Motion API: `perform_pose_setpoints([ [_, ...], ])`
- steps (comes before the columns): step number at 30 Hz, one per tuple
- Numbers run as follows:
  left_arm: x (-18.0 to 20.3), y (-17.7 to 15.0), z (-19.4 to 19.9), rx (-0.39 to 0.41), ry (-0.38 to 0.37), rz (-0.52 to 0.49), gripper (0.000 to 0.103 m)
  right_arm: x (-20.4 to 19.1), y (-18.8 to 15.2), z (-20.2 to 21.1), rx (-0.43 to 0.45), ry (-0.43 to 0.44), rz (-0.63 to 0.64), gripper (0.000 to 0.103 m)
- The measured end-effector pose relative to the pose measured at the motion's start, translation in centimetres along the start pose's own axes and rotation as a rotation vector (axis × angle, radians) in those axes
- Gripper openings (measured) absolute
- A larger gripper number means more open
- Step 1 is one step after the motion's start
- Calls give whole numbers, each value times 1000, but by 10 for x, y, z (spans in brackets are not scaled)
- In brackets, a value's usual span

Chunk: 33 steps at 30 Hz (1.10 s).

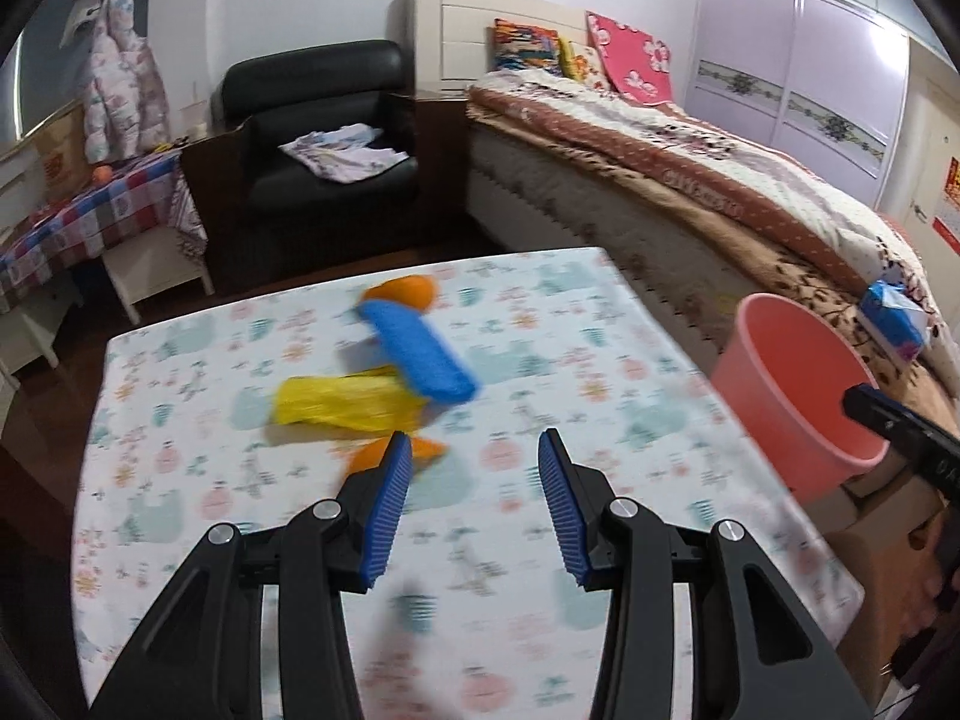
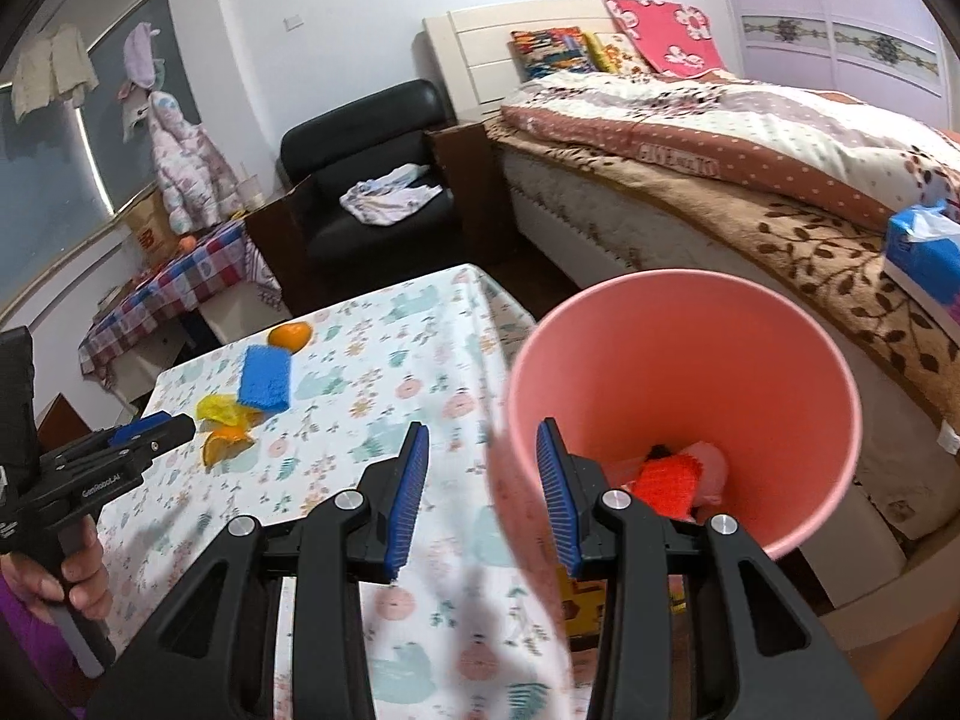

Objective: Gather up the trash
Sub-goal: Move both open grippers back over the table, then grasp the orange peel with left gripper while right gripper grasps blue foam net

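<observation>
On the table with the patterned cloth [image 1: 630, 420] lie a blue sponge [image 1: 420, 354], a crumpled yellow bag [image 1: 342, 402] and two orange peel pieces, the far one [image 1: 408, 291] and the near one [image 1: 375, 453]. My left gripper [image 1: 474, 450] hovers open just in front of them, its left fingertip over the near peel and nothing between the pads. A pink bin [image 2: 690, 360] stands off the table's right edge with red trash [image 2: 666, 474] inside. My right gripper [image 2: 483, 438] is open at the bin's near rim, holding nothing.
A bed [image 1: 690, 180] with a brown blanket runs along the right behind the bin, with a blue tissue pack [image 2: 924, 252] on it. A black armchair [image 1: 330, 120] and a checked side table [image 1: 90, 216] stand beyond the table. A cardboard box [image 1: 888, 510] sits under the bin.
</observation>
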<state>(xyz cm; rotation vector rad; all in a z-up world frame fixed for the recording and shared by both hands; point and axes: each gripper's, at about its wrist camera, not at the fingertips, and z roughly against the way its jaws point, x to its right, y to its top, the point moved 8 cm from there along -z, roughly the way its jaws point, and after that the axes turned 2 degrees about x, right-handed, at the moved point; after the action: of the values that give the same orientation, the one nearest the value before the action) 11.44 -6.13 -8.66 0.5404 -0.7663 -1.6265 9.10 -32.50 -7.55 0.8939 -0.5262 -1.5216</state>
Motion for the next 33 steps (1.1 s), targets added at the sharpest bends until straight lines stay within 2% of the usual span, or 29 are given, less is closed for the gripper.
perform_pose_setpoints([
  [6,-35,-12,-17,-59,-20,17,43,-35,-6,-19,-56,63,21,38],
  [11,-41,-20,-37,-99,-32,-31,43,-63,-11,-33,-91,94,67,38],
  [17,-45,-23,-53,-109,-46,-78,43,-92,-9,-57,-140,152,71,38],
  [20,-46,-23,-59,-120,-54,-83,34,-110,-4,-70,-159,198,55,38],
  [22,-45,-24,-62,-120,-65,-88,23,-123,-2,-80,-174,222,51,38],
  [27,-51,-25,-63,-105,-56,-80,12,-160,4,-106,-198,271,75,38],
  [33,-67,-28,-47,-87,-76,-3,10,-198,4,-138,-223,286,131,38],
])
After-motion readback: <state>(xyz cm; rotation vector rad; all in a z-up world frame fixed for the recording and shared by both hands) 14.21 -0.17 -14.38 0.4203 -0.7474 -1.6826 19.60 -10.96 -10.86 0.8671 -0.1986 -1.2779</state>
